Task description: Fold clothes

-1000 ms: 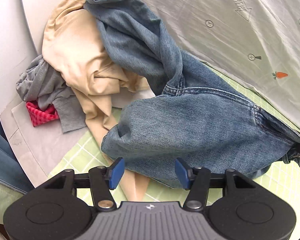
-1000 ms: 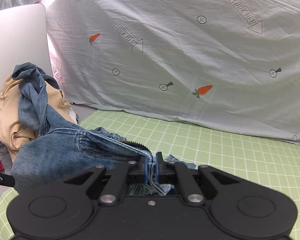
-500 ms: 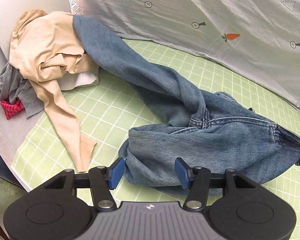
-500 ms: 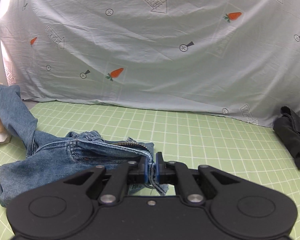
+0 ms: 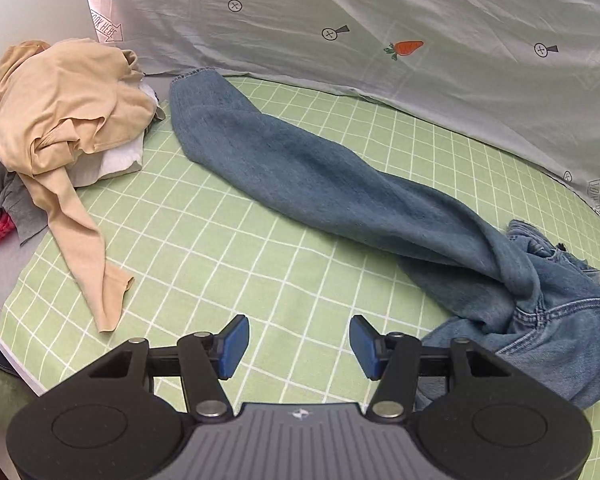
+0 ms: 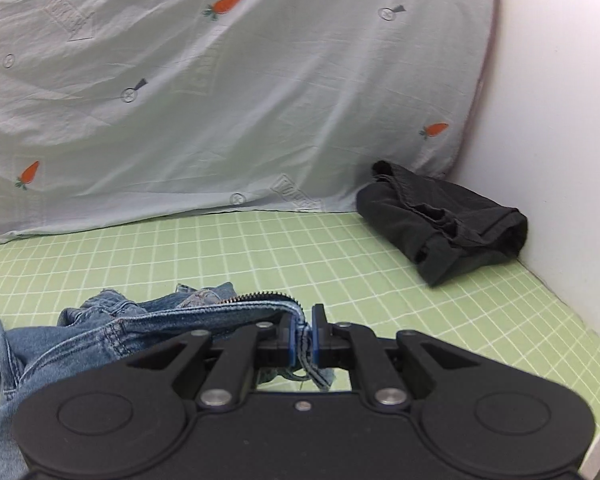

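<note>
A second ago the jeans [image 5: 340, 184] were still bunched against the pile [image 5: 56, 108] at the left, one leg draped over the tan top. Now I have dragged them clear: one leg lies stretched in a long diagonal across the green checked mat [image 5: 220, 248], its hem near the pile but no longer on it, and the waist is crumpled at the right. My left gripper [image 5: 296, 340], which had denim between its fingers, now has only bare mat there. My right view has swung too, bringing a white wall and a black garment [image 6: 440, 224] into sight.

Count: one pair of jeans, one black garment folded in the far right corner, and one pile of at least four pieces — tan, white, grey and red check. Three carrots show on the sheet [image 6: 220, 100] in the right view.

The denim is heavy, mid-blue, with pale topstitching and a metal zip lying open at the fly. The tan top is thin and limp, one sleeve trailing onto the mat. The sheet is pale, creased and printed.

My left gripper is spread wide, holding nothing. My right gripper [image 6: 302, 338] is pinched on the jeans' waistband beside the zip, blue pads tight on the fabric.
</note>
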The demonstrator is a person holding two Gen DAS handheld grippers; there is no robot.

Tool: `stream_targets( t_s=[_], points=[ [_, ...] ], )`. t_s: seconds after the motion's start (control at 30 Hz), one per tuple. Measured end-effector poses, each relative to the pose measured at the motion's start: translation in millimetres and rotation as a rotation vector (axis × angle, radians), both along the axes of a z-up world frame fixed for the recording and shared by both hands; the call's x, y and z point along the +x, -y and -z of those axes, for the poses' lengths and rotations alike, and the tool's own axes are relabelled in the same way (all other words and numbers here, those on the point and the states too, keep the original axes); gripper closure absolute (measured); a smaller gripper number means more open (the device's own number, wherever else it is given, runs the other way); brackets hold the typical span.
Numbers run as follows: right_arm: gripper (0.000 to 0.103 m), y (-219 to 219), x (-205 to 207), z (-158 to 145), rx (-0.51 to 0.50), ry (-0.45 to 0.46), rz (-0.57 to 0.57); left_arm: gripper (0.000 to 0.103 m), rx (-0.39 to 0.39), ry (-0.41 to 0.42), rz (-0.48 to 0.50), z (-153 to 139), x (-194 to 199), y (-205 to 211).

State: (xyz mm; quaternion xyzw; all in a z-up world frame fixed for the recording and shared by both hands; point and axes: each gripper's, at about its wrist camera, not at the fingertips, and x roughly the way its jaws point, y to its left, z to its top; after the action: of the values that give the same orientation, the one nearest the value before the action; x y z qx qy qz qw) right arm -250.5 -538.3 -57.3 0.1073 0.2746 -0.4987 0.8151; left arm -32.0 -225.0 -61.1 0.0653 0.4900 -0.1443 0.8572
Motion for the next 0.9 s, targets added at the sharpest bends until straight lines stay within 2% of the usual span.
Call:
stream_targets(
  t_s=[0.1,0.17,0.27,0.3,0.33,0.37,0.4,0.43,0.5,0.57,0.77,0.83,0.9],
  points=[
    [0.095,16,-19,7,0.012,-0.034,0.095,0.046,0.007,-0.005,0.009,3,-2,5],
    [0.094,17,-25,10,0.043,-0.023,0.092,0.046,0.012,-0.011,0.013,6,0,7],
    [0.086,18,-33,14,0.090,-0.007,0.088,0.046,0.012,-0.021,0.015,10,5,8],
    [0.076,18,-36,16,0.105,-0.001,0.087,0.046,0.009,-0.026,0.015,11,7,9],
    [0.071,18,-39,17,0.121,0.004,0.085,0.046,0.000,-0.032,0.012,13,10,8],
    [0.058,19,-40,20,0.150,0.029,0.090,0.046,-0.007,-0.038,0.008,14,13,9],
    [0.049,19,-40,23,0.190,0.069,0.099,0.046,-0.012,-0.043,0.005,15,18,9],
    [0.045,20,-40,26,0.230,0.110,0.109,0.046,-0.013,-0.047,0.003,16,23,10],
    [0.026,24,-36,37,0.326,0.173,0.141,0.046,-0.011,-0.051,0.009,18,31,12],
    [0.024,27,-30,50,0.412,0.215,0.169,0.046,-0.004,-0.055,0.019,21,40,16],
    [0.023,40,-4,84,0.542,0.224,0.200,0.046,0.014,-0.079,0.055,38,68,34],
    [0.023,47,5,92,0.560,0.220,0.200,0.046,0.020,-0.097,0.061,48,79,42],
    [0.018,53,13,94,0.544,0.199,0.193,0.046,0.025,-0.112,0.061,59,91,49]
  ],
)
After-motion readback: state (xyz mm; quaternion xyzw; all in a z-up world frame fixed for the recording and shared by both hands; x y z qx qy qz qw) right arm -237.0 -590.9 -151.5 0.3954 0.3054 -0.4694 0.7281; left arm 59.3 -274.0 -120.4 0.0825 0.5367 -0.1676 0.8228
